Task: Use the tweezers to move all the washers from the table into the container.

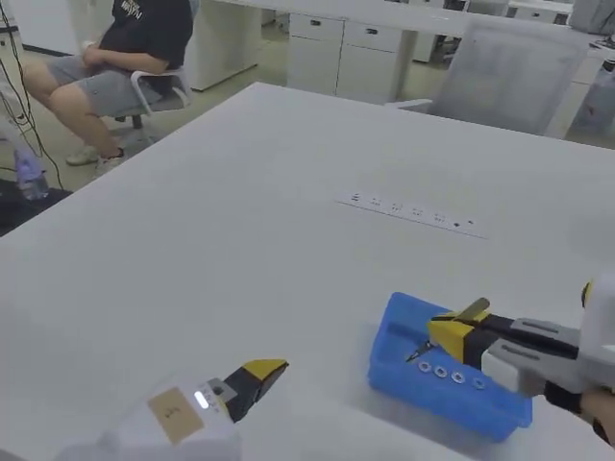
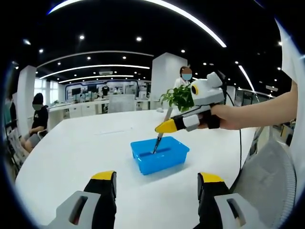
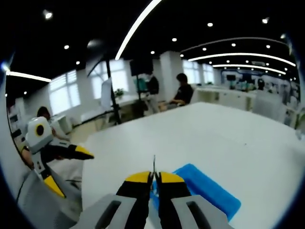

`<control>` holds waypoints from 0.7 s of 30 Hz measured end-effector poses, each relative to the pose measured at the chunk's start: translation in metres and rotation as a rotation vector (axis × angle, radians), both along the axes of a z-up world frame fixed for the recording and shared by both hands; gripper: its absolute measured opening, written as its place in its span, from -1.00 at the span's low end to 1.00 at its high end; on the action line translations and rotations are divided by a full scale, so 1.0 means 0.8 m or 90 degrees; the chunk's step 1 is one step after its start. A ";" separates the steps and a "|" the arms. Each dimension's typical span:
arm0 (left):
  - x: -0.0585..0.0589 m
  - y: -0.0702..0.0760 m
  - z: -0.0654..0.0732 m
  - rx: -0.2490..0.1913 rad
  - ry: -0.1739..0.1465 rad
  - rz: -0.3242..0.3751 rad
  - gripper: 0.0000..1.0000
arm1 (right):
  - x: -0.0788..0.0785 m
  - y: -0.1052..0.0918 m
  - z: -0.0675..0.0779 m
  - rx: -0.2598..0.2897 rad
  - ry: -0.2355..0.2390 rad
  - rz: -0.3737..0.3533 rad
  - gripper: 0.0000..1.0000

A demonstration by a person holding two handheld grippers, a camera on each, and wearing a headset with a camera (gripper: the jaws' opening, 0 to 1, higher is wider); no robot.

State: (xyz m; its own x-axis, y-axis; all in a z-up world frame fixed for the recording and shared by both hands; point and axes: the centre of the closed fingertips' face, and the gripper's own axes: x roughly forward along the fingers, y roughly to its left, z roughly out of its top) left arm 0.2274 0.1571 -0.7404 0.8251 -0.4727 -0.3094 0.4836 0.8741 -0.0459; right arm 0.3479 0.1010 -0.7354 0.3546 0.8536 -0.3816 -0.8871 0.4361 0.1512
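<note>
In the head view the right gripper (image 1: 450, 334) dips the tweezers (image 1: 420, 351) into the blue container (image 1: 399, 315) on the counter (image 1: 240, 221), where a row of washers (image 1: 440, 371) lies. In the left gripper view the left gripper (image 2: 157, 177) has its fingers (image 2: 104, 177) spread apart, grasping nothing. In the right gripper view the fingers are clenched on the tweezers above the container.

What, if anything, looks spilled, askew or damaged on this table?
Nothing stands out. The washers lie in a row inside the blue container, which sits flat on the table; the right gripper holds the tweezers tips-down in it.
</note>
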 end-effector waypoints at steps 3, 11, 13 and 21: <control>0.000 0.000 0.000 -0.001 0.000 -0.001 0.38 | 0.012 0.002 -0.010 0.016 0.046 -0.031 -0.97; -0.001 -0.001 0.003 -0.009 -0.002 -0.001 0.35 | 0.046 0.006 -0.043 0.010 0.099 -0.083 -0.97; -0.001 -0.001 0.003 -0.012 -0.001 -0.002 0.34 | 0.050 0.008 -0.051 -0.004 0.102 -0.089 -0.97; -0.003 -0.004 0.007 -0.047 0.010 -0.010 0.28 | 0.062 0.010 -0.074 -0.039 0.100 -0.087 -0.96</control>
